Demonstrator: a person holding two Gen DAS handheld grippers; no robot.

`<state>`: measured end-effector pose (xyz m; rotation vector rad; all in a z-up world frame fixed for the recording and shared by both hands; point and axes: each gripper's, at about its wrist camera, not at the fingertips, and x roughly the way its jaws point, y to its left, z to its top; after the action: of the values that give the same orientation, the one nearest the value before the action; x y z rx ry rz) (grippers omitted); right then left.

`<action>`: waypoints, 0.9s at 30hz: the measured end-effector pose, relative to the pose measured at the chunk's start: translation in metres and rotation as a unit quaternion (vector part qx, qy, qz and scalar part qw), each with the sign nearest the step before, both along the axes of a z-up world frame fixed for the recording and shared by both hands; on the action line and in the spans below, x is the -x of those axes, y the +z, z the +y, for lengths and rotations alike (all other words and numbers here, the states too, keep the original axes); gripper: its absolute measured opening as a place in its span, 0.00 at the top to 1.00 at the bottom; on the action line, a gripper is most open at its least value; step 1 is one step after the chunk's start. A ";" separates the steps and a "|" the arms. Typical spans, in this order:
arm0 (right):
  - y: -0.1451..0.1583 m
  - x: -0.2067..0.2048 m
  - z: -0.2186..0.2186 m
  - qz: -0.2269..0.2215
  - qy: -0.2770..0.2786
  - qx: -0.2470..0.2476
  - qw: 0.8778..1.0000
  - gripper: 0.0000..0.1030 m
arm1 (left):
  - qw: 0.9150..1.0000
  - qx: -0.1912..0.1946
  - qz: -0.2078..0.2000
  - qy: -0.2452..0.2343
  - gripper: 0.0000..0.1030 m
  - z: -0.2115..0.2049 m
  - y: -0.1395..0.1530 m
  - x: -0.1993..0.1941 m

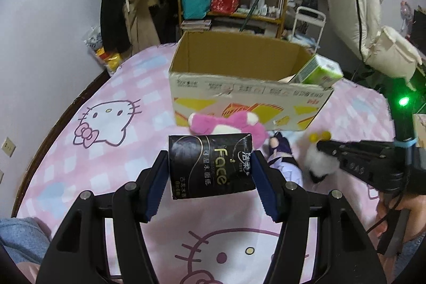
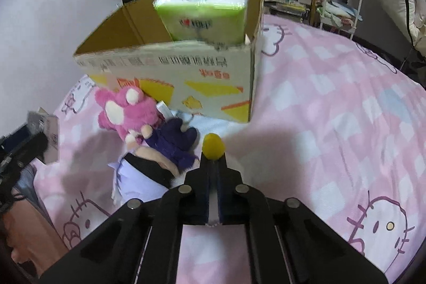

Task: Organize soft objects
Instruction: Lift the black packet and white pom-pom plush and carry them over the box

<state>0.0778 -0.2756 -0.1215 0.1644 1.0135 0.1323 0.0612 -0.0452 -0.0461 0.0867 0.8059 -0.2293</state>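
Two tissue packs: a black one point(image 1: 211, 164) clamped in the left gripper point(image 1: 210, 172), a green one point(image 2: 202, 13) in the box point(image 2: 170, 76) at twelve o'clock. Three plushies: pink point(image 2: 125, 111), purple doll point(image 2: 159, 156), and panda point(image 1: 319, 164), pinched by the narrowed right gripper point(image 2: 213, 161).

A black tissue pack point(image 1: 211, 165) with gold lettering sits clamped between the left claw's point(image 1: 210, 172) pads, held above the bed. Ahead of that claw lies a pink plush point(image 1: 226, 125), then the open cardboard box point(image 1: 239, 97), where a green tissue pack point(image 2: 202, 15) leans tilted in its right corner. A purple-haired doll point(image 2: 162, 156) lies just left of the right claw point(image 2: 213, 169), whose tips pinch a panda plush's point(image 1: 320, 164) yellow pompom point(image 2: 213, 149).
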 end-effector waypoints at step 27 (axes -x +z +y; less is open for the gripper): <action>0.165 0.023 -0.009 -0.285 -0.008 -0.045 0.957 0.96 | 0.992 0.010 -0.123 -0.014 0.41 -0.001 0.081 -0.030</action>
<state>0.0547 -0.2850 0.0435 0.2025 0.4301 0.1971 0.0909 -0.0464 0.0354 0.1055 0.5576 -0.2487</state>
